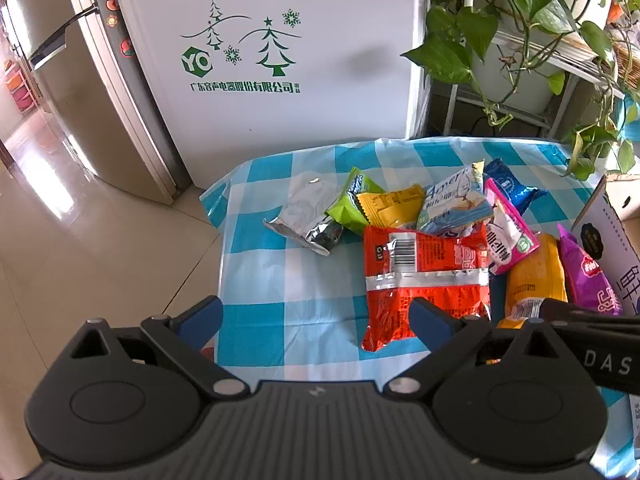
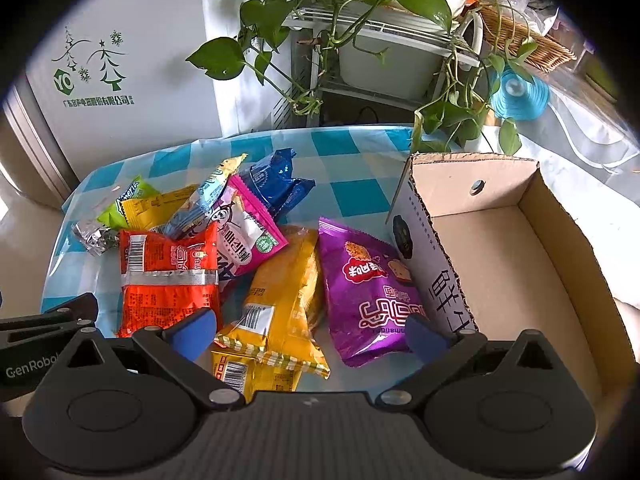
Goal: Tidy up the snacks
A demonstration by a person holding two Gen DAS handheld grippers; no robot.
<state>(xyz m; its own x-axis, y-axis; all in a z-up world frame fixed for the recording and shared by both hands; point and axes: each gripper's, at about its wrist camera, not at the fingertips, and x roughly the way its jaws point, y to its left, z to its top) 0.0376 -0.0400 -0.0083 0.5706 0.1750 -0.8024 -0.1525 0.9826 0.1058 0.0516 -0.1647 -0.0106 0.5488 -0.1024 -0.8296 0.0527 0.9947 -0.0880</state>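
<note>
Several snack packets lie heaped on a blue-and-white checked tablecloth [image 1: 280,280]. In the left wrist view I see a silver packet [image 1: 308,212], a green one [image 1: 352,204], a red packet [image 1: 424,280], a pink one [image 1: 508,236] and an orange-yellow one [image 1: 534,276]. My left gripper [image 1: 316,320] hangs open above the near table edge, left of the red packet. In the right wrist view my right gripper [image 2: 310,330] is open over the yellow packet [image 2: 280,292], with the purple packet [image 2: 368,288] beside it. An open cardboard box [image 2: 500,248] stands right of the purple packet, nothing in it.
A white fridge [image 1: 260,60] with green tree print stands behind the table, with a grey fridge [image 1: 80,80] to its left. A trailing green plant [image 2: 452,112] on a white rack hangs over the table's far right corner. Tiled floor [image 1: 80,260] lies left of the table.
</note>
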